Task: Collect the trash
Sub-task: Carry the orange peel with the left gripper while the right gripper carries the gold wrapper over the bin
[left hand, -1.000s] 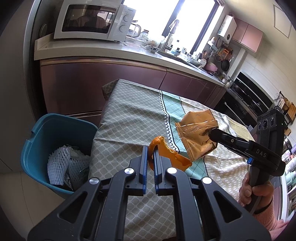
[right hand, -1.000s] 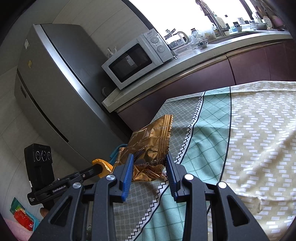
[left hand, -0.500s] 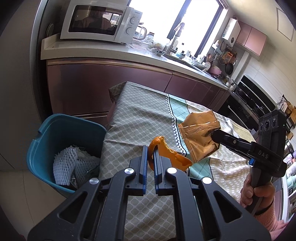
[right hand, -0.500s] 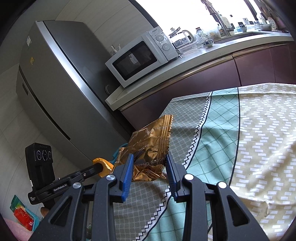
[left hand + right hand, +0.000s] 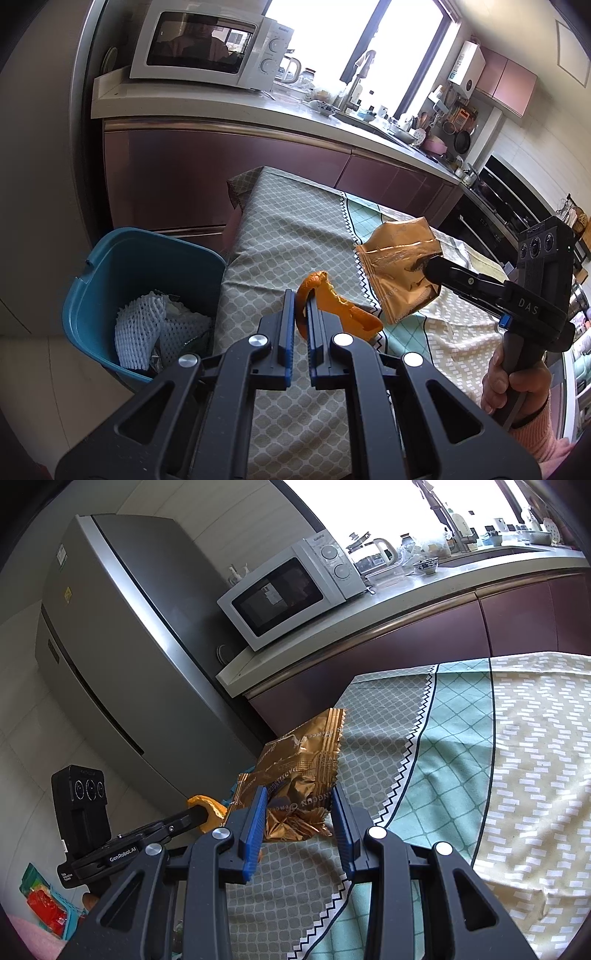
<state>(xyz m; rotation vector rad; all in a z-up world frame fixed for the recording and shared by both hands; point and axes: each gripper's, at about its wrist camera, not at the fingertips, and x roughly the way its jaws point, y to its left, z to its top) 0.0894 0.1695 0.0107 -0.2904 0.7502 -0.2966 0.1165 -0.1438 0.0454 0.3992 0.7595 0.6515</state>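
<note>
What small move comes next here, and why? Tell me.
Probably swing the left gripper leftward until it is over the blue bin, then let go. It is shut on the orange peel above the table edge, beside the bin. The right gripper, holding the gold wrapper, can follow.

The right gripper (image 5: 299, 808) pinches a crumpled gold snack wrapper (image 5: 303, 764) between its blue pads, the wrapper standing up ahead of the fingers above the patterned tablecloth (image 5: 498, 757). To its left, the left gripper (image 5: 201, 814) grips a piece of orange peel (image 5: 207, 805). Farther ahead stand a grey fridge (image 5: 122, 657) and a white microwave (image 5: 288, 590) on the countertop (image 5: 406, 590).
</note>
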